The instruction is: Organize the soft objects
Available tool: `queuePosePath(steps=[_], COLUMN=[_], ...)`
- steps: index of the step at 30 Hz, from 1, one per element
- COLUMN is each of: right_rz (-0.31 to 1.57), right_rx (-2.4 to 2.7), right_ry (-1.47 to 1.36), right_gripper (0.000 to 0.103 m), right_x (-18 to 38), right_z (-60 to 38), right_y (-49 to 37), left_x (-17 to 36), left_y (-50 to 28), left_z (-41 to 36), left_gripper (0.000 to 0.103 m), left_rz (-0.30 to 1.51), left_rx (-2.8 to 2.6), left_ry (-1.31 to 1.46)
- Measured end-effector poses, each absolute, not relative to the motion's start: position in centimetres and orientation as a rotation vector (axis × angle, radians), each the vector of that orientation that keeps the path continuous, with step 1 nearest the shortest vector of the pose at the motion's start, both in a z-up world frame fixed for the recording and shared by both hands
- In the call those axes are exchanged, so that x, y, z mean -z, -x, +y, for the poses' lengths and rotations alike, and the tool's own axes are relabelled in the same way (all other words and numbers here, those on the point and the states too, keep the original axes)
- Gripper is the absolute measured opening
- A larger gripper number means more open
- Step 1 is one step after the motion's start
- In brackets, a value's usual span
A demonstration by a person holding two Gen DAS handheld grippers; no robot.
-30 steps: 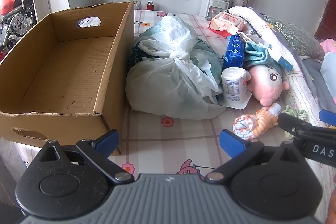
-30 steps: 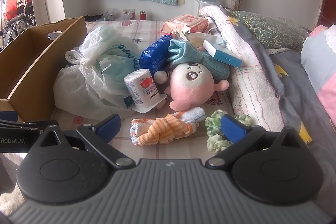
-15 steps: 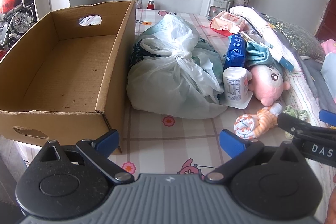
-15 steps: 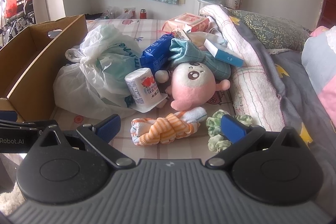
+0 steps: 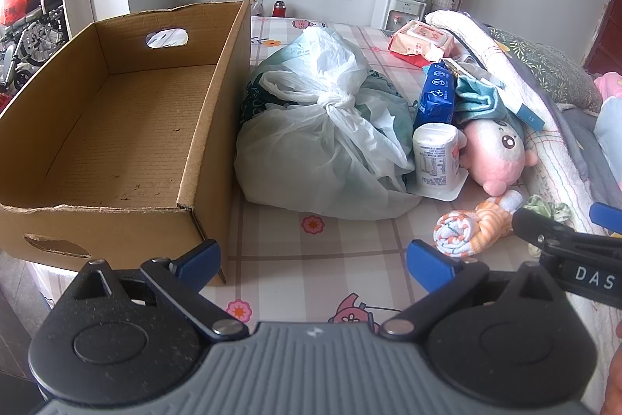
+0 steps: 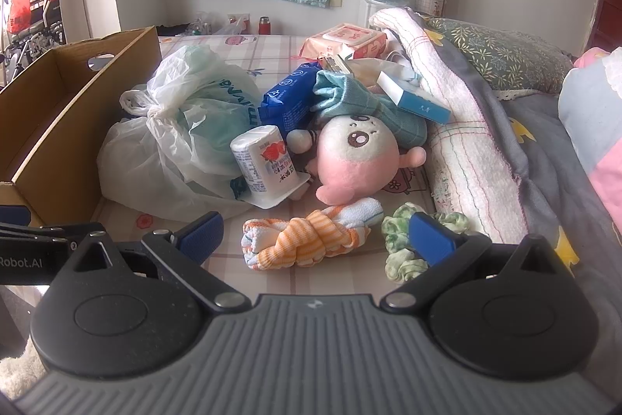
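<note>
We hold both grippers low over the bed (image 6: 272, 41), each spread wide with nothing between its fingers. The knotted orange-striped towel (image 6: 311, 238) lies directly ahead of our right gripper (image 6: 317, 234), close in, its long axis running crosswise to the fingers, left to right. From our left gripper (image 5: 313, 255) that same towel (image 5: 476, 224) sits off to the right, so the right gripper is plainly the nearer one. A green scrunchie (image 6: 404, 251) lies just beside the towel, partly behind the right finger. The empty cardboard box (image 5: 116, 127) stands to the left, beside the tied plastic bag (image 5: 322, 142). Compared with a second ago, both views have crept slightly forward; the objects lie as they did.
</note>
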State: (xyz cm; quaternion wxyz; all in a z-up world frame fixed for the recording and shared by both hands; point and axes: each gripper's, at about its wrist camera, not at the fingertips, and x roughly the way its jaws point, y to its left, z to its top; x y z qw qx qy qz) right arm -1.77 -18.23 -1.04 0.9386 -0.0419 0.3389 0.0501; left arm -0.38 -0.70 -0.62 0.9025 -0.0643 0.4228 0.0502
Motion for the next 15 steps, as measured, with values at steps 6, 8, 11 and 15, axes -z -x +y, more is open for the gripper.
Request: queuePosePath(steps=[6, 8, 11, 15], right_rz=[0.693, 0.693, 0.694, 0.695], right_rx=[-0.103, -0.102, -0.103, -0.103], right_ry=[0.085, 0.086, 0.085, 0.085], right_gripper=[0.102, 0.102, 0.102, 0.102], right_x=[1.15, 1.12, 1.13, 1.24], right_z=[-18.22, -18.20, -18.20, -18.15], right_y=[1.77, 1.76, 1.75, 1.75], left_x=[0.64, 0.69, 0.69, 0.69], left_y=[0.38, 0.44, 0.42, 0.42], left_z=[-0.70, -0.65, -0.67, -0.69], left_gripper=[0.102, 0.102, 0.102, 0.102], left_rz=[0.874, 0.874, 0.875, 0.875], left_rx=[-0.103, -0.103, -0.103, -0.103], left_ry=[0.133, 0.131, 0.132, 0.132])
